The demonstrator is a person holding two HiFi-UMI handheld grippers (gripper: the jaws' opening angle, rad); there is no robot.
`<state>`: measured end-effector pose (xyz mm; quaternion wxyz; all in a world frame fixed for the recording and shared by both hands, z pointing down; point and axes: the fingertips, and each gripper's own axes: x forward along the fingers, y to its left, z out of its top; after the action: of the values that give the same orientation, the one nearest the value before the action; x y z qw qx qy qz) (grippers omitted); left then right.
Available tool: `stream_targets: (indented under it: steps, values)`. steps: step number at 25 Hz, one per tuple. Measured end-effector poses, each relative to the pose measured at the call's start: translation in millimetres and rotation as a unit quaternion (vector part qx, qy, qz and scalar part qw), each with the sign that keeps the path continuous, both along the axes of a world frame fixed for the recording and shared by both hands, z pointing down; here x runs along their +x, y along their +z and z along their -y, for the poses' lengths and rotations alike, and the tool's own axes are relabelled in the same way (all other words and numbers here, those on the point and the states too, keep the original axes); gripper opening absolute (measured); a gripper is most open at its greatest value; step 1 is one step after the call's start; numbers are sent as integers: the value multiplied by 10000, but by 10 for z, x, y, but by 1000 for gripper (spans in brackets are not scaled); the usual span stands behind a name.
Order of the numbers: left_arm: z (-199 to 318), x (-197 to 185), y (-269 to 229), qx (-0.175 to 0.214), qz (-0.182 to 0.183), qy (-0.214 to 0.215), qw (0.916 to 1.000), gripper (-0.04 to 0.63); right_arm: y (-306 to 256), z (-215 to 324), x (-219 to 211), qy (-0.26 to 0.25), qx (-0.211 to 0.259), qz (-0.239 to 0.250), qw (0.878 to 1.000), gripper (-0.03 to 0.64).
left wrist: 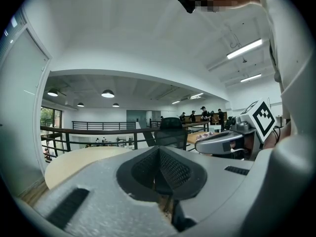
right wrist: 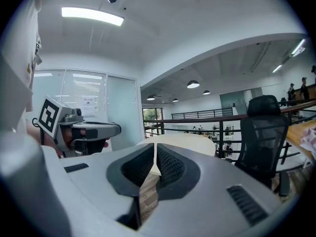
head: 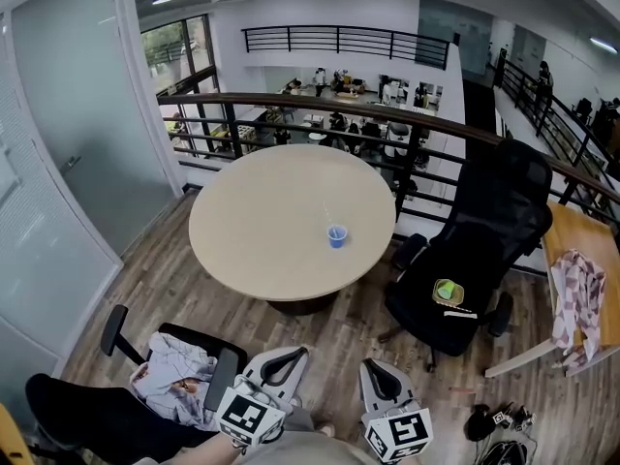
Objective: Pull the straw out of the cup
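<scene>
A small blue cup (head: 336,235) stands on the round beige table (head: 262,221), right of its middle, with a thin clear straw (head: 328,216) leaning up and left out of it. Both grippers are at the bottom of the head view, well short of the table. My left gripper (head: 294,354) is shut with nothing between its pads. My right gripper (head: 372,364) beside it is shut and empty too. In the left gripper view the jaws (left wrist: 157,169) meet in front of the table (left wrist: 84,157). In the right gripper view the jaws (right wrist: 154,164) leave only a thin slit.
A black office chair (head: 475,250) with a green thing (head: 447,292) on its seat stands right of the table. Another chair with clothes (head: 179,366) is near my left gripper. A railing (head: 387,114) runs behind the table. At the right, a wooden table holds a cloth (head: 578,294).
</scene>
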<state>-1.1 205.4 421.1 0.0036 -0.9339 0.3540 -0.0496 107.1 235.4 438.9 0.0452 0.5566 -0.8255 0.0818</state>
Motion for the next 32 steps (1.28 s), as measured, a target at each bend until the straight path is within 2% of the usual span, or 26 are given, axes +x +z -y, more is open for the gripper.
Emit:
stream_targets:
  steps: [7,14,20,32]
  values:
    - [140,-33,-121,234,-214,-114,9994,14,74,139,1,-30,-40,17,10000,28]
    - [620,-89,-210,414,-427,-199,9980,14,53,600,12,30,-15,-54,10000,28]
    - [1172,-96,-163,156,-448,-165,9987,14,70,1154,-7,83,-45,-113,9999,28]
    - [2262,-59,-185,34,-394,143,9991,14,42,2182,-99,255,-240,-144,9993,28]
